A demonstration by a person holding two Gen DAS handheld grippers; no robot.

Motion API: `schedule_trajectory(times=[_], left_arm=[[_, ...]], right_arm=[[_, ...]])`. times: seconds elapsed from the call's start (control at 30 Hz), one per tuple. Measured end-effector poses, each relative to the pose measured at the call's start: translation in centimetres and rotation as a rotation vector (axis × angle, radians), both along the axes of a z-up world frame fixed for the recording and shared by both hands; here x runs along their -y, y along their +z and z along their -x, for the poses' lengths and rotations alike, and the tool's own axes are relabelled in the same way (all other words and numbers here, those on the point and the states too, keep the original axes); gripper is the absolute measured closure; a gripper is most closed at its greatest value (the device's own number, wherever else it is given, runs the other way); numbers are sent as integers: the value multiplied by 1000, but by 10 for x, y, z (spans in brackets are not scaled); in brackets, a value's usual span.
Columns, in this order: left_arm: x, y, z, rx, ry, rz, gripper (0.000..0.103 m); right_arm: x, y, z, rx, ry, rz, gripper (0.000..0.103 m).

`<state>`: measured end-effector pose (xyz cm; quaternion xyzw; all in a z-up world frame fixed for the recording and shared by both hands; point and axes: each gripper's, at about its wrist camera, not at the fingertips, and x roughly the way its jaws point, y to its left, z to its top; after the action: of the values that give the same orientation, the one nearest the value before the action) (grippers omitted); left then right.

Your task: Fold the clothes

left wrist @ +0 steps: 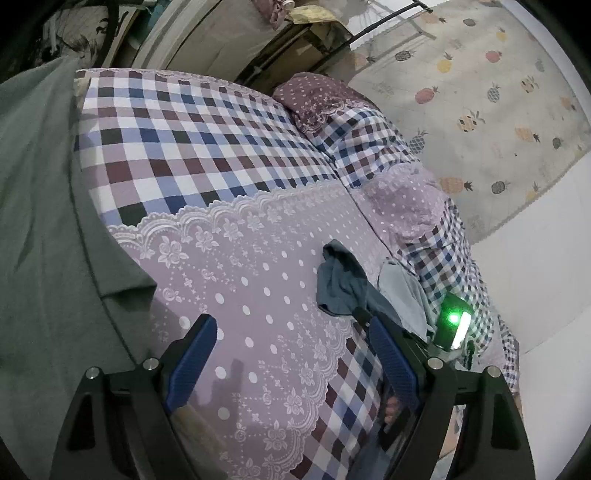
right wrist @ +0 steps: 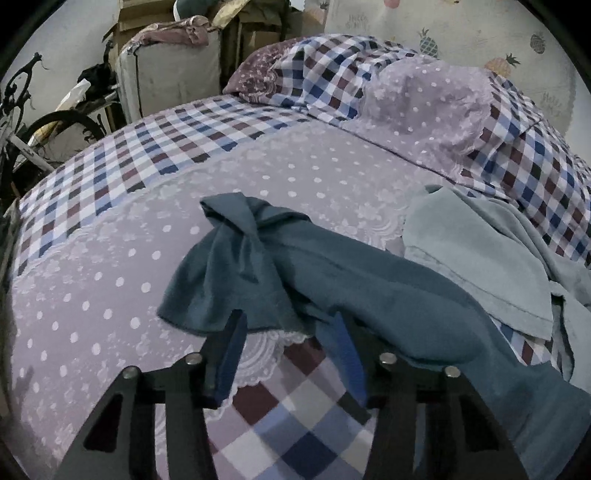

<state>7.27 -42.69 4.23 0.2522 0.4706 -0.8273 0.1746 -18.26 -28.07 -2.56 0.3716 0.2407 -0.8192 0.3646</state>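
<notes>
Right tongs [right wrist: 286,332] spread, tips at hem of dark teal garment [right wrist: 295,266] crumpled on bed [right wrist: 110,295], pale blue garment [right wrist: 476,258] at 2 o'clock touching it, left tongs [left wrist: 291,332] spread over bedspread, grey-green garment [left wrist: 40,221] at 9 o'clock, pillows [right wrist: 424,96] beyond

You are in a home bedroom — a bed [left wrist: 207,155] with a checked and dotted lilac cover fills both views, pillows [right wrist: 424,96] at its head. A pineapple-print cloth [left wrist: 480,92] hangs on the wall. Cardboard boxes [right wrist: 147,18] and a bicycle [right wrist: 33,122] crowd the far side — household storage.
</notes>
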Motion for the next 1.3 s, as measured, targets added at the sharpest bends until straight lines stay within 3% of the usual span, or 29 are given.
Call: schedule_trajectory(times=[0.17,0.2,0.23,0.47,0.67,0.77,0.9,1.0,1.07,1.1,1.13,1.3], left_arm=[[1,0,0,-2,-2,-1,15],[2,0,0,-3,-2,-1,15],[3,0,-1,-5,-2,-1,15],[1,0,2,-12,-8,-10,15],[-7,4,8,-25,-47,4,15],[-15,5,15,-31,-84,6,15],[-29,7,27,-33,-133,14,15],[-39,7,34,-38,-155,-1,15],[-43,6,38,-41,-161,-13,15],[-45,6,39,-41,-165,-16,15],[-46,5,40,-40,-168,-17,15],[-44,1,41,-24,-161,-17,15]], right_arm=[[8,-6,8,6,7,-23,63],[10,-8,9,7,8,-28,85],[11,-9,11,9,10,-32,99],[1,31,-11,-50,65,7,99],[-49,109,-7,-67,29,107,99],[-78,151,-3,-118,16,73,99],[-108,185,5,-142,-5,-25,99],[-116,185,8,-96,14,-46,96],[-109,171,3,-66,62,-62,80],[-103,163,0,-57,81,-70,66],[-96,154,-2,-60,90,-78,60],[-66,119,-12,-46,94,-65,51]])
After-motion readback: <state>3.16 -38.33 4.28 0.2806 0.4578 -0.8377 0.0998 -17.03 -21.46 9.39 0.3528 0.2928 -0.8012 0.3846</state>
